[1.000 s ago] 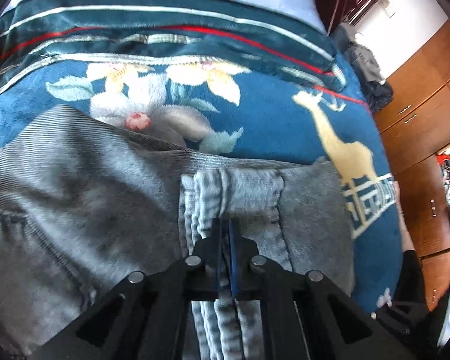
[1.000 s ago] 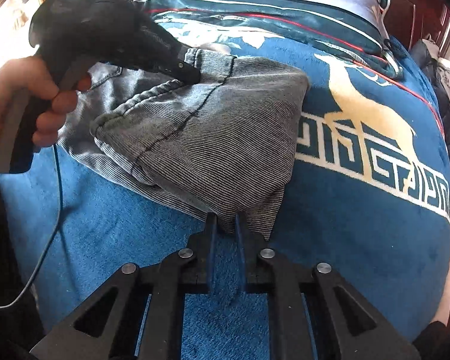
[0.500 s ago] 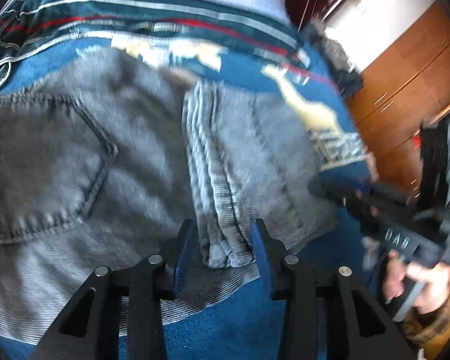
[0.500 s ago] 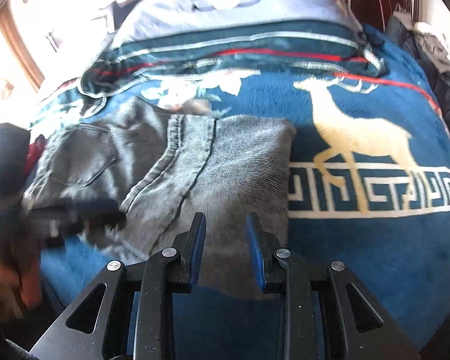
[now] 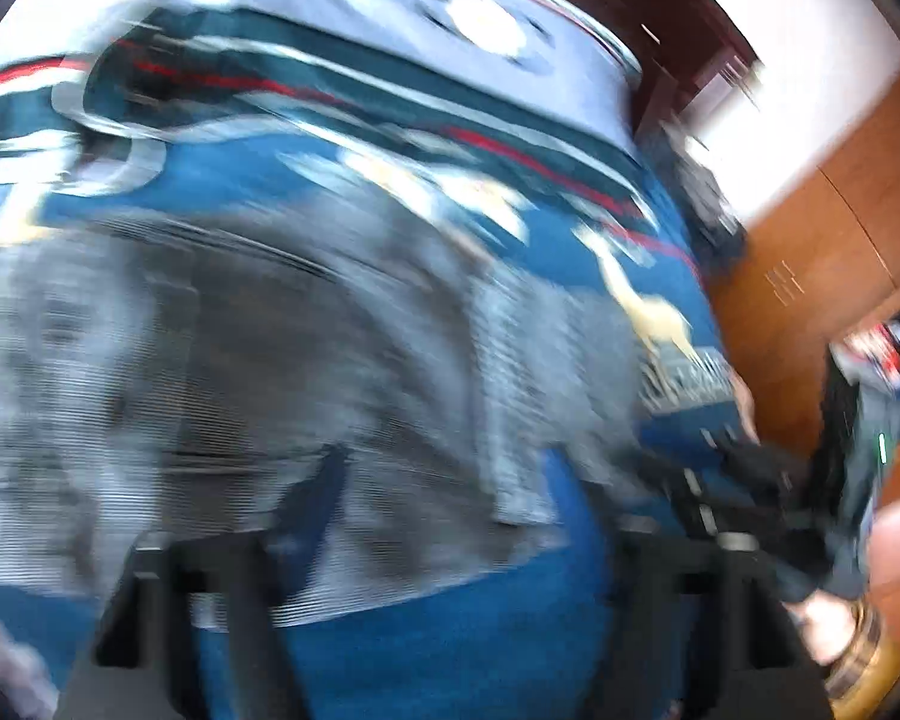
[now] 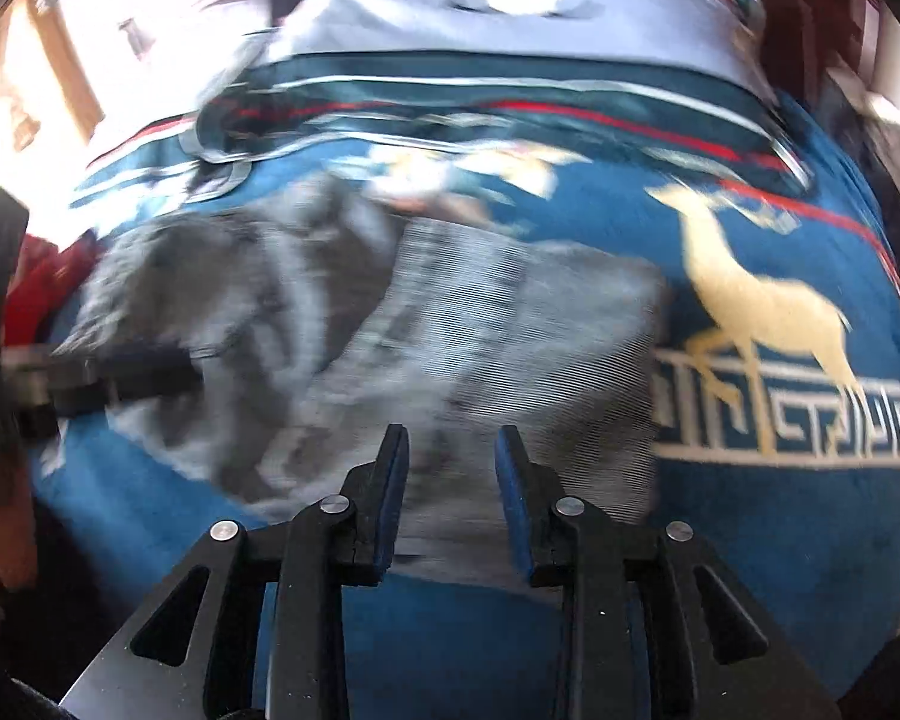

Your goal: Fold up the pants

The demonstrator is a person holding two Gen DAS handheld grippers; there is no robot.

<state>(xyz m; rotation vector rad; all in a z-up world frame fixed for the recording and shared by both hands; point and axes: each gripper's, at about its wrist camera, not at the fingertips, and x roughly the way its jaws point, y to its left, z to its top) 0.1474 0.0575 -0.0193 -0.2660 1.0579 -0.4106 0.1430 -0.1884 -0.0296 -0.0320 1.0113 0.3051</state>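
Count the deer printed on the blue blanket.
1. A single cream deer stands on the blue blanket, just right of the folded grey pants, above the key-pattern border. The pants may hide more of the print.

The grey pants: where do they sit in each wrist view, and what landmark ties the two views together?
Left wrist: the grey pants fill the left and centre, blurred.
Right wrist: they lie centre-left, beyond the opening right gripper, whose pads grip nothing.
Shared landmark: the cream deer on the blue blanket, right of the pants.
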